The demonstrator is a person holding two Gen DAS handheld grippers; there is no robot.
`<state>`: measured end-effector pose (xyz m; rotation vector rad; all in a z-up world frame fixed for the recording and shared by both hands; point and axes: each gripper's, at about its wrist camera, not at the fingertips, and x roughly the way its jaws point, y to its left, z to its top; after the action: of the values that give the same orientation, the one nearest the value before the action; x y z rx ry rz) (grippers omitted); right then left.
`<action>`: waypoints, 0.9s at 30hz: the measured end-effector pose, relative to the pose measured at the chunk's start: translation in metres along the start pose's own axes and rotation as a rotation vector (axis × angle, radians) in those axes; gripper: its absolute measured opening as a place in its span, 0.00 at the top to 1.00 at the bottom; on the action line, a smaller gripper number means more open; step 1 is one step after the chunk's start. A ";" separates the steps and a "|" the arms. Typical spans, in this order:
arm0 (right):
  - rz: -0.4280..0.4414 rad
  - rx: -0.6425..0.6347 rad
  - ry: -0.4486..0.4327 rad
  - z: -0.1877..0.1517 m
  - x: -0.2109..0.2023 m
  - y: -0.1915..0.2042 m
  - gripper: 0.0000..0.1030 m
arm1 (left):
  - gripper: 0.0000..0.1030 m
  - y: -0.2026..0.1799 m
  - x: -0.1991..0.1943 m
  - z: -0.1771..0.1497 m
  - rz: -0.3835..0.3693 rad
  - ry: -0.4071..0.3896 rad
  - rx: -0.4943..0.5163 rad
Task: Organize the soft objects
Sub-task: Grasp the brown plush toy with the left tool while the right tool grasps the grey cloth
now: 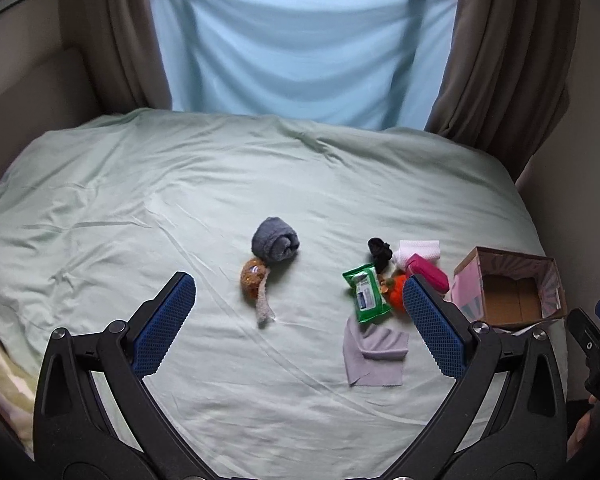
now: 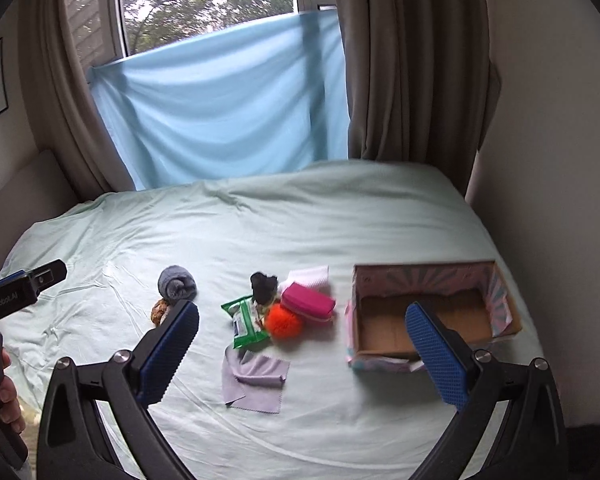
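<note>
Soft objects lie loose on the bed sheet (image 1: 180,184), none boxed yet; judging from that, sorting hasn't started.

Left gripper (image 1: 298,316): jaws spread wide, nothing between the pads, touching nothing. Right gripper (image 2: 302,354): same, fully spread, empty, hovering above the sheet. My guess is both are held open and high to survey before the first pick.

Near to far from the left gripper:
- lilac cloth (image 1: 374,354), flat with one folded corner, just ahead, closer to the right finger.
- green wipes pack (image 1: 365,292) just beyond the cloth, touching the orange fuzzy ball (image 1: 396,292), which sits partly behind the right finger.
- brown plush toy (image 1: 254,278) with a pale tail, ahead near centre, touching the rolled grey towel (image 1: 275,239) behind it.
- pink pouch (image 1: 428,272), black fabric item (image 1: 380,252) and white folded cloth (image 1: 420,249) crowd the far end of the right-hand cluster.

From the right gripper: the cluster sits ahead between the fingers; the cardboard box (image 2: 504,292) is ahead on the right, partly behind the right finger, open top up, empty inside. Likely the target bin, set beside the pile to keep carries short.

The towel and plush sit apart to the left, so they suit the left gripper. The cloth will be hard to pinch flat; its folded edge is the better bite.
</note>
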<state>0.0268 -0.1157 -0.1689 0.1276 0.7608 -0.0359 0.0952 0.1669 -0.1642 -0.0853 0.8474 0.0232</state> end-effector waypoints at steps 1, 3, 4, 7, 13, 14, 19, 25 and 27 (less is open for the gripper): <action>-0.013 0.010 0.015 -0.007 0.010 0.009 0.00 | 0.00 0.010 0.016 0.000 -0.014 0.018 -0.003; -0.028 0.031 0.040 -0.019 0.029 0.023 0.00 | 0.00 0.030 0.046 -0.001 -0.048 0.051 -0.020; -0.038 0.044 0.052 -0.026 0.039 0.030 0.00 | 0.00 0.039 0.062 -0.001 -0.060 0.064 -0.027; -0.059 0.084 0.092 -0.049 0.073 0.047 0.00 | 0.00 0.058 0.109 -0.004 -0.074 0.098 -0.031; -0.111 0.111 0.150 -0.098 0.145 0.071 0.00 | 0.03 0.089 0.208 -0.019 -0.117 0.183 -0.049; -0.117 0.109 0.161 -0.106 0.158 0.073 0.00 | 0.04 0.092 0.224 -0.024 -0.123 0.198 -0.048; -0.116 0.073 0.222 -0.149 0.218 0.083 0.00 | 0.10 0.101 0.289 -0.045 -0.135 0.243 -0.044; -0.101 0.013 0.263 -0.180 0.262 0.090 0.00 | 0.16 0.100 0.341 -0.066 -0.143 0.281 -0.049; -0.102 0.001 0.277 -0.185 0.271 0.091 0.00 | 0.18 0.095 0.351 -0.072 -0.147 0.293 -0.045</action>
<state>0.1031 0.0025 -0.4794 0.0955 1.0437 -0.1172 0.2682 0.2506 -0.4807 -0.1970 1.1316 -0.1110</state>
